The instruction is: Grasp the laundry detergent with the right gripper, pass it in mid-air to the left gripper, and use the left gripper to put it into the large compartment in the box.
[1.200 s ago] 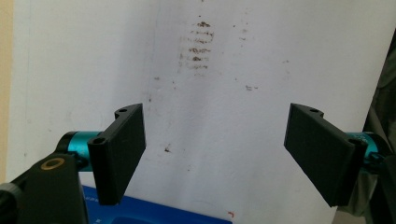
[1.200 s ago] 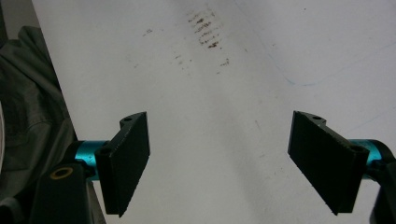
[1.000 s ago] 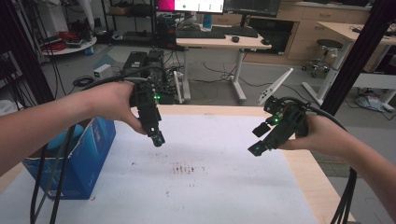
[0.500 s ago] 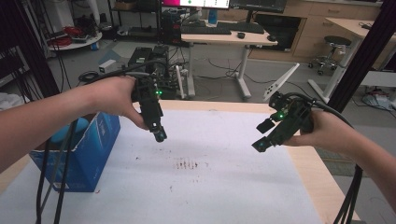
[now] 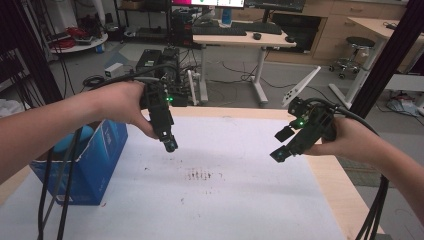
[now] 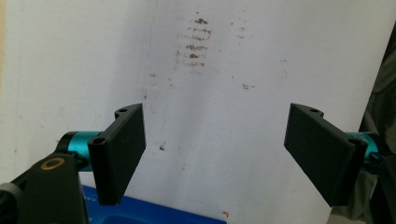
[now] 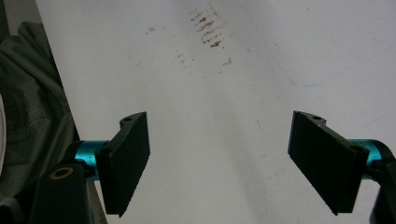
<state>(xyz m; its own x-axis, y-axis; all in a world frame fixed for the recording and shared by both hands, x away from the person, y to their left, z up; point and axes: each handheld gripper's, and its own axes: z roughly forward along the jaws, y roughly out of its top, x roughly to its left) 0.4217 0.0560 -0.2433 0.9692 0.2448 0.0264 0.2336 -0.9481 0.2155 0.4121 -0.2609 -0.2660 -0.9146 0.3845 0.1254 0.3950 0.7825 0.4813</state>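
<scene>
High view, my grippers: my left gripper (image 5: 170, 145) hangs left of centre, pointing down at the white table cover (image 5: 235, 200). My right gripper (image 5: 281, 151) sits at right of centre, angled down and inward. Both are above the cover, well apart, jaws spread, nothing held.

High view, nearest thing: the blue box (image 5: 85, 165) stands at lower left, open top, just beside my left forearm. A brown smudge (image 5: 202, 175) marks the cover at middle, between the two grippers.

High view, step in hand: I judge this a ready pose, with no grasp begun.

High view, change: compared with the earlier frames both of my hands sit in much the same spots. The background has slid a little, so the framing looks slightly shifted, but the box and smudge lie as they did.

Left gripper view: my left gripper (image 6: 215, 149) is released, with bare cover between the two black jaws. The smudge (image 6: 194, 42) is at upper centre, and a blue edge of the box (image 6: 154, 217) shows at the bottom.

Right gripper view: my right gripper (image 7: 219, 158) is also released, empty. The smudge (image 7: 208, 30) is at top centre, and grey cloth (image 7: 32, 102) runs along the left edge.

Next move: I judge the left hand would swing toward the box, jaws kept wide until they straddle a wall or what lies inside. I cannot tell the contents.
</scene>
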